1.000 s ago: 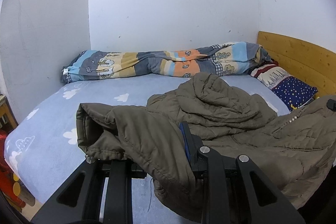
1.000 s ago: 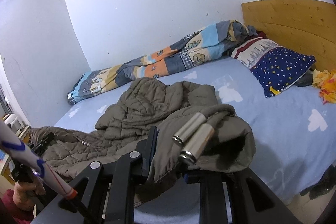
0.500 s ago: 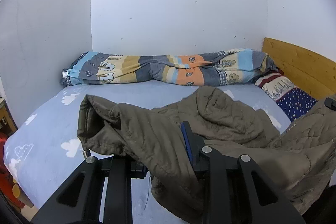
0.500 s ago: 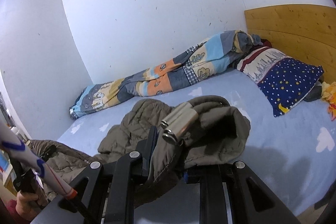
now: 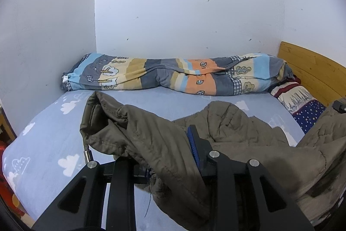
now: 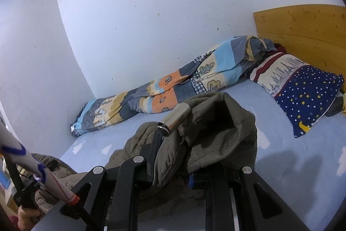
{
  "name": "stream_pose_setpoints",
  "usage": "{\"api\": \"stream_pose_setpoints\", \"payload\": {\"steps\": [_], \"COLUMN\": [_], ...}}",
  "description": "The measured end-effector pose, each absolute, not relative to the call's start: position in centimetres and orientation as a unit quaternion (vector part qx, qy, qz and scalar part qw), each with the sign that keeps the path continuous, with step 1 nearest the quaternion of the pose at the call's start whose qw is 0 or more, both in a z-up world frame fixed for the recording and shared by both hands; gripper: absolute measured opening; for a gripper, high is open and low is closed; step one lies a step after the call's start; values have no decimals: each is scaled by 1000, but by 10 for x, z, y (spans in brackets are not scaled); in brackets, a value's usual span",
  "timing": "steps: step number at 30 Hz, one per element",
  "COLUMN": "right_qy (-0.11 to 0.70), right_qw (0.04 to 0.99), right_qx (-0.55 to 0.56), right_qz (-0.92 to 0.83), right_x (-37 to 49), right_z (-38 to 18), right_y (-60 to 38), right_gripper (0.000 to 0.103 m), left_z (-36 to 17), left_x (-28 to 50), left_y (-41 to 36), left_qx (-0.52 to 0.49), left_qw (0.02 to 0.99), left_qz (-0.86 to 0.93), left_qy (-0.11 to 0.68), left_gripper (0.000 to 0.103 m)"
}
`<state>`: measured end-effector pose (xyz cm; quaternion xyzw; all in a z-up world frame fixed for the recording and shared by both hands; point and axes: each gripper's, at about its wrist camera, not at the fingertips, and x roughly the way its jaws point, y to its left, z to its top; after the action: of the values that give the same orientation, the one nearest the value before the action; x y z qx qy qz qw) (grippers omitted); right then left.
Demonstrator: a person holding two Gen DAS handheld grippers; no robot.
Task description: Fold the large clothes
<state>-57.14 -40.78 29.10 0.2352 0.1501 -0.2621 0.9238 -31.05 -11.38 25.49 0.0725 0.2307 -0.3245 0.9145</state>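
Both grippers — left (image 5: 164,157), right (image 6: 173,168) — clench the olive jacket (image 5: 151,140), lifted higher than before.

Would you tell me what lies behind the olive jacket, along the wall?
Behind the olive jacket, a rolled patchwork quilt lies along the wall on the blue cloud-print sheet. The sheet beneath the jacket is covered, so anything there cannot be seen.

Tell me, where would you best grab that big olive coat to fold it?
By its hem corners, from the near bed edge, as now: the left gripper and right gripper each pinch a drawstring corner of the coat. The corners are thin enough to pinch, and lifting both spreads it flat.
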Motion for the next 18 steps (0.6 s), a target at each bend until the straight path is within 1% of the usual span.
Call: {"api": "stream_pose_setpoints", "payload": {"steps": [3, 8, 14, 18], "right_qy": [136, 133, 167, 191], "right_qw": [920, 913, 898, 888], "right_qx": [248, 262, 270, 263], "right_qz": [-269, -282, -305, -324], "right_x": [-558, -528, -482, -457], "right_z": [284, 268, 238, 217], "right_y": [-425, -459, -509, -533], "right_gripper": [20, 20, 20, 20], "left_z": [253, 244, 228, 221], "left_x": [-295, -247, -197, -177], "left_y": [-132, -161, -201, -214], "left_qx": [77, 63, 63, 55], "left_qw": [916, 908, 897, 889], "left_qz": [-318, -317, -314, -321], "left_qy": [233, 269, 306, 323], "left_gripper": [30, 31, 35, 38]}}
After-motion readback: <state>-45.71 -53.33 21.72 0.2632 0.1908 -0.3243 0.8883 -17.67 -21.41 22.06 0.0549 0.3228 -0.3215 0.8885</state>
